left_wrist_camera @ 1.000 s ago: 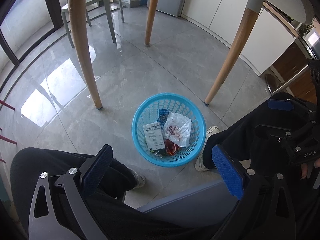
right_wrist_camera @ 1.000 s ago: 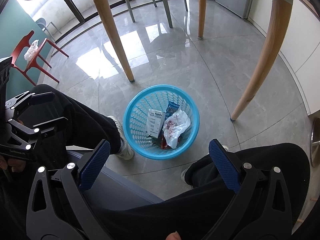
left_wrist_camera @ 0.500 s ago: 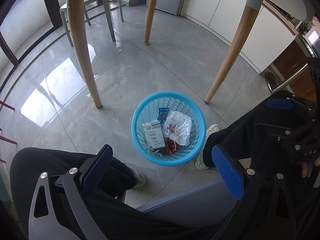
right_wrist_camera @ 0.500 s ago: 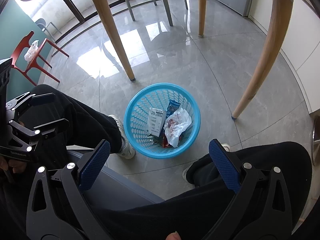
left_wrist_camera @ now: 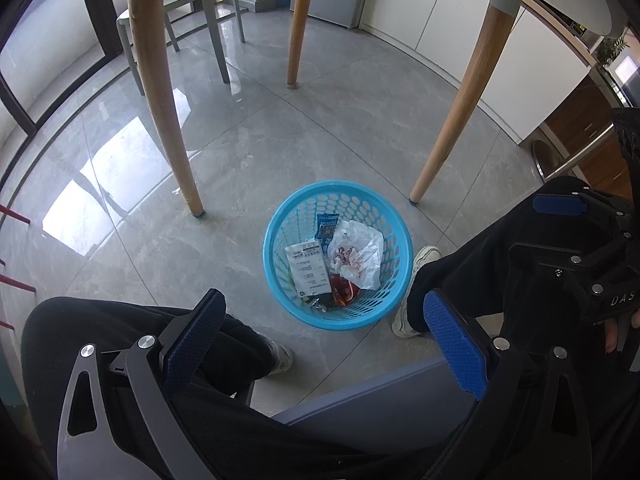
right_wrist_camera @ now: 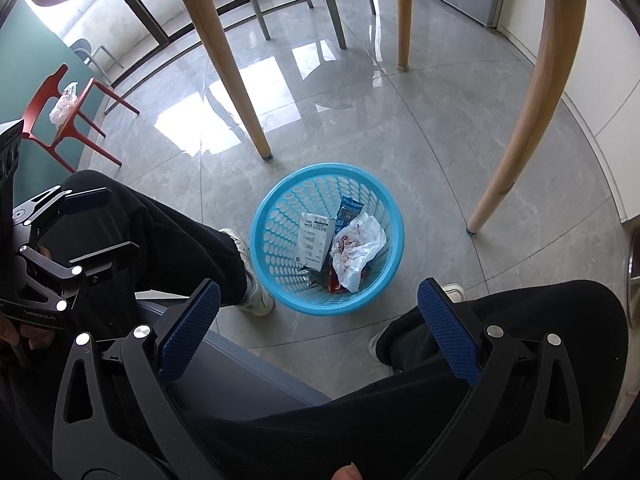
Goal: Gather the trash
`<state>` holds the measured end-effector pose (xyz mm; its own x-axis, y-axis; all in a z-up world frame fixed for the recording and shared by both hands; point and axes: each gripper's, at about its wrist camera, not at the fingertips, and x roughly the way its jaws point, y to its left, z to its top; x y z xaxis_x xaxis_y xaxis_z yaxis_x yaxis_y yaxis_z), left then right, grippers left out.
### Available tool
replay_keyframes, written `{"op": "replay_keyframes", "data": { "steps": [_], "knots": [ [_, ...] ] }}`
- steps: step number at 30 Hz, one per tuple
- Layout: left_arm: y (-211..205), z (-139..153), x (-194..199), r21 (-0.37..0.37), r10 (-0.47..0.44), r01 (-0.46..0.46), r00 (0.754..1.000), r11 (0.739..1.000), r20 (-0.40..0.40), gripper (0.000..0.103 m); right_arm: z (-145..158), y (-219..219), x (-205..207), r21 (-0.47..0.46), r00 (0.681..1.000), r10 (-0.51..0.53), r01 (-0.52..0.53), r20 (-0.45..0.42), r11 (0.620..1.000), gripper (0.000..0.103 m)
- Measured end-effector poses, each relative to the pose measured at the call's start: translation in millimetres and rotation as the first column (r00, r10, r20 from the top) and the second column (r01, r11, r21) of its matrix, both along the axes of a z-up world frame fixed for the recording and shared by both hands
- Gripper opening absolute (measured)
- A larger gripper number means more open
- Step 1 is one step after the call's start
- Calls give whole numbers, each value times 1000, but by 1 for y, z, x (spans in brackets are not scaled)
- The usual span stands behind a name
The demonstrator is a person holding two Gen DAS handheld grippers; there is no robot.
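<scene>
Both grippers, left gripper [left_wrist_camera: 320, 332] and right gripper [right_wrist_camera: 316, 328], hung empty, fingers apart. Ahead and below them, the blue basket [left_wrist_camera: 276, 276] on the floor held the trash [left_wrist_camera: 356, 254]. I judged best: keep clear, scan for strays.

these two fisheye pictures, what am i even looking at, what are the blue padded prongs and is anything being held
No robot here: a seated person holds a hand-operated claw in each hand, and each claw carries a camera looking along its two fingers. The blue prongs are those fingers' pads.

The left claw fills one view, the right claw the other; each also shows at the other view's edge. Both are open and hold nothing.

Between the person's feet, on the grey floor, stands a blue basket holding a white printed slip, a crumpled white bag, a blue wrapper and a red wrapper.
</scene>
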<state>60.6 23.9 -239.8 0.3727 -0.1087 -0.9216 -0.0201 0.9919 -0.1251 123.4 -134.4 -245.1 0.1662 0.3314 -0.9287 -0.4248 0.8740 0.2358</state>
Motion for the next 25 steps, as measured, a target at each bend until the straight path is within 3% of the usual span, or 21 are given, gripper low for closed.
{"op": "replay_keyframes", "data": {
  "steps": [25],
  "knots": [
    [0, -2, -2, -14, -11, 11, 1000, 1000, 0, 97, 0, -1, 1, 0, 1000, 1, -1, -3, 1000, 95]
  ]
}}
